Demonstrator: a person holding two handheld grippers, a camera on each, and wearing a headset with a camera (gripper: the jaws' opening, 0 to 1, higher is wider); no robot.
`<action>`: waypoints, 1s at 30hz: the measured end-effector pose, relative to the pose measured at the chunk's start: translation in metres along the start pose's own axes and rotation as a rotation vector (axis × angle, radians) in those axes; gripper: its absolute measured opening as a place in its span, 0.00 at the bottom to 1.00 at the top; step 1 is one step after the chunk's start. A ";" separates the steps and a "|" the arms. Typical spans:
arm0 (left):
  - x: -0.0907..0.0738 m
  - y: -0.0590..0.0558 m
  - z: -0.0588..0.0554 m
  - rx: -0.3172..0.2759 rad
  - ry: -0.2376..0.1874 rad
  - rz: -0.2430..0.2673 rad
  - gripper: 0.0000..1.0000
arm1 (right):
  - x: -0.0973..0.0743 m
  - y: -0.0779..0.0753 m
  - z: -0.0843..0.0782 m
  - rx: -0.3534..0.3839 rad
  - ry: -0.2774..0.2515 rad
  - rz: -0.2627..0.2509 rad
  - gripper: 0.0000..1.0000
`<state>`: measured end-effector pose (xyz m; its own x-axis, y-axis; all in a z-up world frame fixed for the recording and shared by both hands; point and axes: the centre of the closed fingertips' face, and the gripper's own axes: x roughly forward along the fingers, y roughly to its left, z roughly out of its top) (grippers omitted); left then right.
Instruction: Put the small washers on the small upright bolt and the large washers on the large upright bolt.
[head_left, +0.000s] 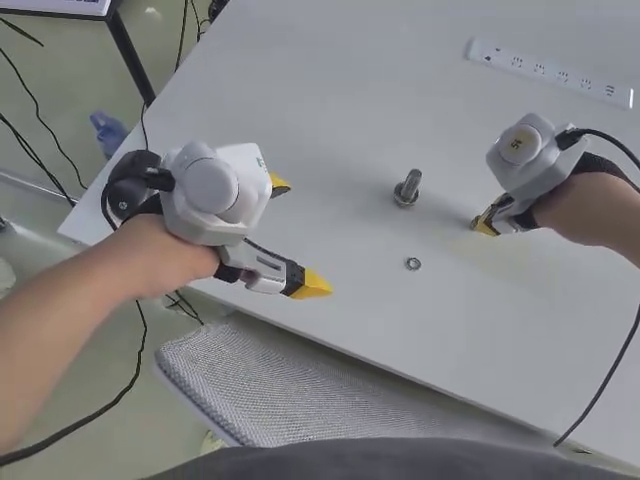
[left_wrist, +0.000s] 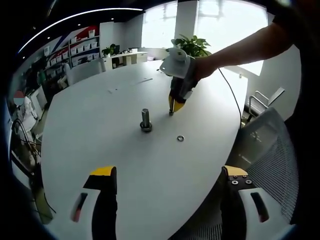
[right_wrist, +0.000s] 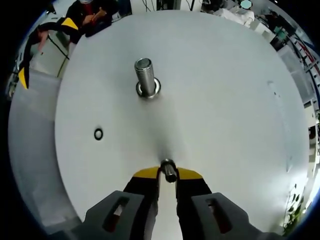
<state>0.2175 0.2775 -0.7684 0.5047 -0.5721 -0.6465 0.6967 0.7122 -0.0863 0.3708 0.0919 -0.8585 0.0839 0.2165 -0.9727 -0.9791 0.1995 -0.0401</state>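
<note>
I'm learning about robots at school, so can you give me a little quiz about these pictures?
1. True or false: the left gripper has its jaws wide apart.
2. What stands between the right gripper's jaws? A) small bolt B) a spoon C) a plug
3. Fill in: the loose washer lies flat on the ____, apart from the large bolt.
Key: 1 true; 2 A; 3 table.

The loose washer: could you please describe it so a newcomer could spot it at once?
On the white table, find the large upright bolt near the middle. Towards the person's edge from it lies the loose washer, a small ring lying flat by itself on bare tabletop, around no bolt.
</note>
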 end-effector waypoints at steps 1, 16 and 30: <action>0.000 0.000 0.001 0.002 -0.001 0.000 0.86 | 0.000 0.000 0.000 0.001 0.000 0.001 0.12; 0.002 -0.002 -0.001 -0.003 0.002 -0.010 0.83 | 0.003 -0.003 0.001 0.000 0.007 0.005 0.12; -0.001 0.000 -0.001 -0.003 0.001 -0.001 0.83 | -0.001 0.003 0.002 -0.001 0.002 0.004 0.13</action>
<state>0.2167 0.2779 -0.7684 0.5035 -0.5726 -0.6470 0.6955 0.7129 -0.0897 0.3685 0.0946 -0.8575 0.0800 0.2150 -0.9733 -0.9796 0.1974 -0.0369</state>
